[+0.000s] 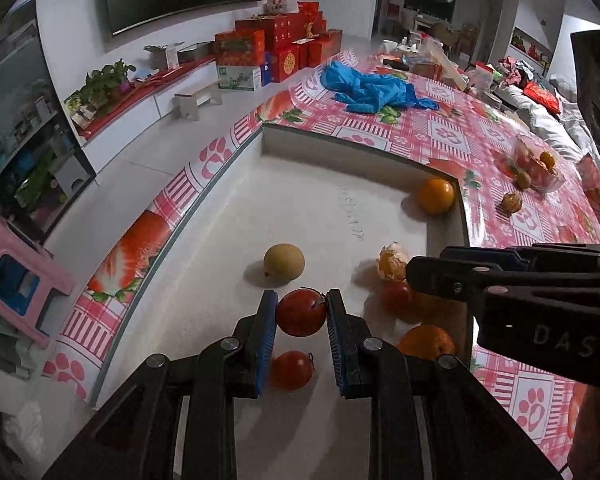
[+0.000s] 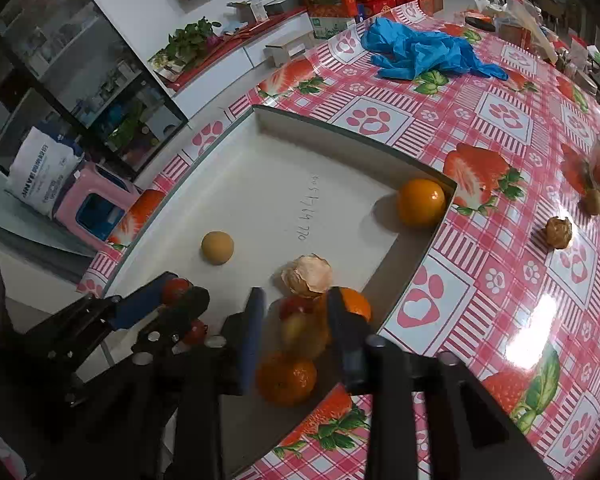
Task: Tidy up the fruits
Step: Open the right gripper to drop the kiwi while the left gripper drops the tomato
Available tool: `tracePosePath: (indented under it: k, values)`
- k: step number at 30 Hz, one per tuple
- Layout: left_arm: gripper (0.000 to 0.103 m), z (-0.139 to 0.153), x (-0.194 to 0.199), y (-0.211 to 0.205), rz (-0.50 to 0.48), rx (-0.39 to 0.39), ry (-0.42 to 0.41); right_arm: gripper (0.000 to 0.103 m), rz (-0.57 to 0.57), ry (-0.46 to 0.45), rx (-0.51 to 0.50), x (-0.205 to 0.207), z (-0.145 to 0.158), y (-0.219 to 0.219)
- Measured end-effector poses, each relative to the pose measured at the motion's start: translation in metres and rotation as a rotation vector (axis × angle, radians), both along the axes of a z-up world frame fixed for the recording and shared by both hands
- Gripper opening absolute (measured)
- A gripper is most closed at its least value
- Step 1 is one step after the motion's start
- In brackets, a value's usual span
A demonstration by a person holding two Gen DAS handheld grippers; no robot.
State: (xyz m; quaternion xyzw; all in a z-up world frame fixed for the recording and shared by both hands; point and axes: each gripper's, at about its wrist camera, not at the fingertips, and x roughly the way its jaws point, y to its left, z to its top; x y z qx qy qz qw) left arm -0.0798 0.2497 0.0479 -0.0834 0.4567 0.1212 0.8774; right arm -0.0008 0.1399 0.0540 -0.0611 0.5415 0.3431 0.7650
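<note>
- Fruits sit mostly in white tray on table: orange in far right corner, yellow-brown round fruit mid-tray, half-peeled tangerine near right wall.
- Left gripper: fingers clamped on red fruit, blue pads touching both sides. Second red fruit lies just below, on tray floor.
- Right gripper: fingers apart, straddling blurred cluster of small fruits by right tray wall; no clear contact on either pad. Another orange sits just nearer the camera.
- Loose outside tray: small brown fruit on tablecloth, clear bag of fruit further right.
- Blue plastic lies beyond the tray, not involved.
- Step, my read: sorting by kind inside tray; left is mid-placement or mid-pickup with red fruit, can't tell which.
- Next likely needs: set red one beside its match, part the fingers, pull back without nudging either. Round fruit will roll, so go low and slow.
- Right should close only once centred on one piece; cluster is tight, risk of pinching two.
</note>
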Motion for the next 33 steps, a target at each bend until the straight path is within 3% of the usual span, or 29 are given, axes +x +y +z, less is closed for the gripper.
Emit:
tracePosePath:
  k: [2,6,7,9,11,21,23,26,33]
  values:
    - [0.026,-0.001,-0.001,-0.001,-0.002,-0.004,0.001,0.077,-0.009,-0.020,-0.003,-0.001,0.004,-0.002]
    - [0.031,-0.003,-0.003,-0.004,-0.009,0.005,0.012,0.078,-0.002,-0.047,-0.013,-0.003,0.009,-0.004]
    - [0.055,-0.004,-0.003,-0.006,-0.011,0.006,0.012,0.078,-0.003,-0.044,-0.009,-0.003,0.009,-0.005]
    - [0.086,0.001,-0.008,-0.008,0.005,0.028,-0.021,0.079,-0.010,-0.042,-0.010,-0.003,0.009,-0.007]
    - [0.086,0.009,-0.014,-0.011,0.008,0.056,-0.068,0.079,-0.012,-0.045,-0.017,-0.004,0.010,-0.009]
    - [0.086,0.008,-0.017,-0.016,-0.009,0.035,-0.037,0.087,0.008,-0.070,-0.066,-0.015,0.015,-0.014]
    - [0.102,0.008,-0.021,-0.017,-0.013,0.023,-0.039,0.093,0.016,-0.077,-0.076,-0.019,0.016,-0.014]
    - [0.103,0.007,-0.024,-0.020,-0.025,0.027,-0.038,0.103,0.028,-0.086,-0.092,-0.022,0.015,-0.012]
    - [0.103,0.006,-0.026,-0.023,-0.038,0.035,-0.009,0.103,0.033,-0.135,-0.136,-0.030,0.018,-0.012]
